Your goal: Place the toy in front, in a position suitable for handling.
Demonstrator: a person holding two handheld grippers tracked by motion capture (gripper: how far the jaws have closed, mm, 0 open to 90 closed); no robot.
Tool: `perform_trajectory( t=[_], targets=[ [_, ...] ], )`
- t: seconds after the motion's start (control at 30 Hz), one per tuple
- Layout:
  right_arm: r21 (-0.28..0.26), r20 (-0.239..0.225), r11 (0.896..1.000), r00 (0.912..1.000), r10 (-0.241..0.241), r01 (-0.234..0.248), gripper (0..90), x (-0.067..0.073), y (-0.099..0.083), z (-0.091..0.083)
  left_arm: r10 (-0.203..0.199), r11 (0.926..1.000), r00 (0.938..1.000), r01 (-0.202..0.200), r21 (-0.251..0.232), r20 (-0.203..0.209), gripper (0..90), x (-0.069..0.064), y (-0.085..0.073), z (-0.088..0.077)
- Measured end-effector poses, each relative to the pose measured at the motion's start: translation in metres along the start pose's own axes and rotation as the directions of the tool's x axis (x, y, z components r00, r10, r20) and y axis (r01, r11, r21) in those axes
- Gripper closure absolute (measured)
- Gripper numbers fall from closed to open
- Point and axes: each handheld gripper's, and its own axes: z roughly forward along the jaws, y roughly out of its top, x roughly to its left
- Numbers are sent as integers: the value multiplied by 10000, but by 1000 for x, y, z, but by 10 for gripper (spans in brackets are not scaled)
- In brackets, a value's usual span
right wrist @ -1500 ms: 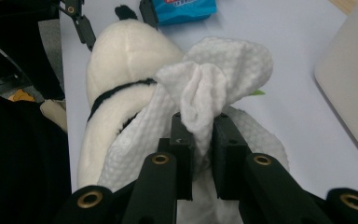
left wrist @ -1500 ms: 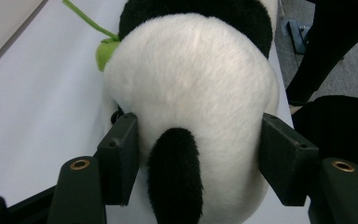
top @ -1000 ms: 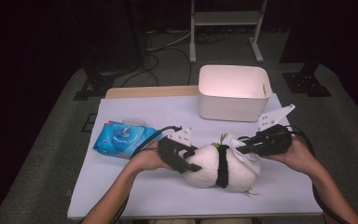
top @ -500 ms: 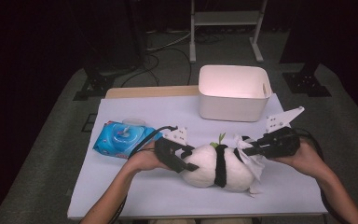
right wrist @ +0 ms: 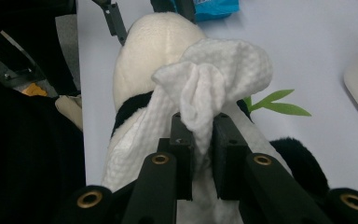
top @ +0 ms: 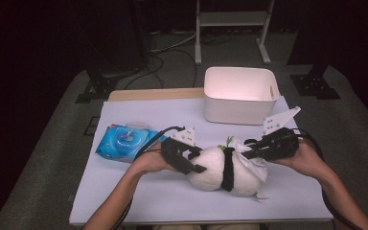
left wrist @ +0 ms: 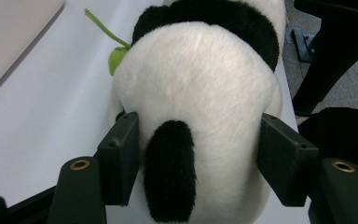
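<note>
A white and black panda plush (top: 211,170) lies on its side on the white table (top: 139,191). My left gripper (top: 197,160) is shut on its left end, and its pads (left wrist: 121,149) press into the white fur (left wrist: 200,84) on both sides. My right gripper (top: 247,151) comes in from the right and is shut on a bunched white wet wipe (right wrist: 214,79). The wipe (top: 254,165) rests on the plush's right end. A green leaf (right wrist: 279,106) sticks out of the panda (right wrist: 154,42).
A blue pack of wet wipes (top: 124,141) lies on the table left of the panda. A white bin (top: 235,112) stands at the back right, close behind my right gripper. The table's front edge runs just below the plush.
My right gripper has shifted slightly right and back left with the wipe against the panda. The left gripper and the plush have stayed put.
</note>
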Motion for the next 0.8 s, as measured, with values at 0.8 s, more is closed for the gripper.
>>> perform_trajectory(
  t=[0.8],
  targets=[
    [259, 23, 9996, 9999, -140, 140, 793, 4, 4, 1, -80, 10000, 10000, 81, -28, 34, 362, 0, 1, -1]
  ],
)
